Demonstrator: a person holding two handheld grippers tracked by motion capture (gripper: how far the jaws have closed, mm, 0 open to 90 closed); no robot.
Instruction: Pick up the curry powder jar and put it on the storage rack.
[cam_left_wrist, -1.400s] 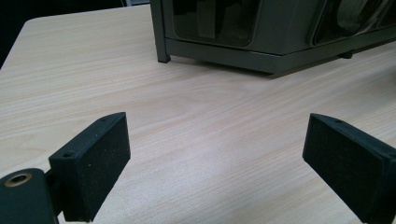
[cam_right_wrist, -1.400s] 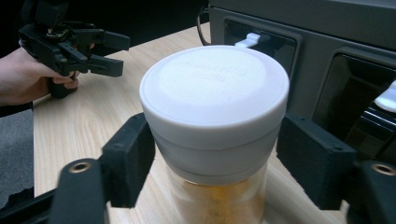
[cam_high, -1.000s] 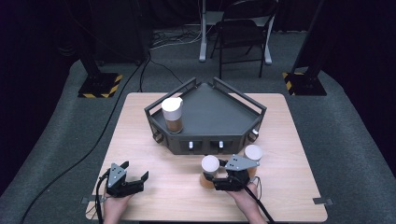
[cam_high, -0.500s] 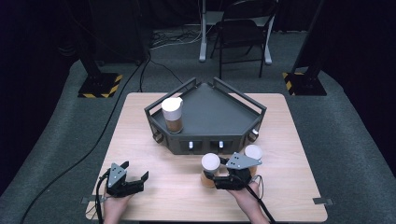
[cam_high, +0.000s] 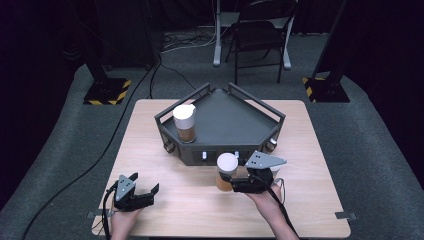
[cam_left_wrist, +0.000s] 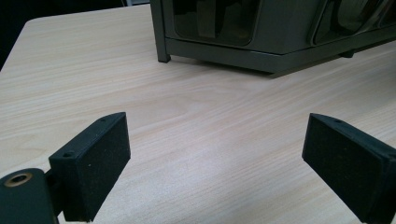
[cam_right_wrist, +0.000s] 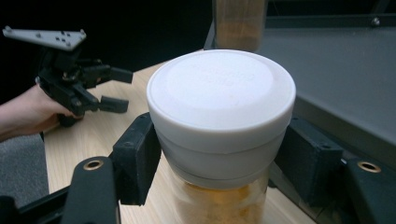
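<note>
Right now R gripper (cam_right_wrist: 219, 154) jaws clamped on white-lidded jar (cam_right_wrist: 219, 107), w/ jar upright betw. pads.

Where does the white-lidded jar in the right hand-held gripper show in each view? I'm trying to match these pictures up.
High view: the held jar sits low and right of centre, just before the dark tray.
Left gripper view: the jar is not in it; the tray's front wall runs along the top.
Right gripper view: the jar is at centre, clamped between the jaws.
Shared landmark: the dark tray.
</note>
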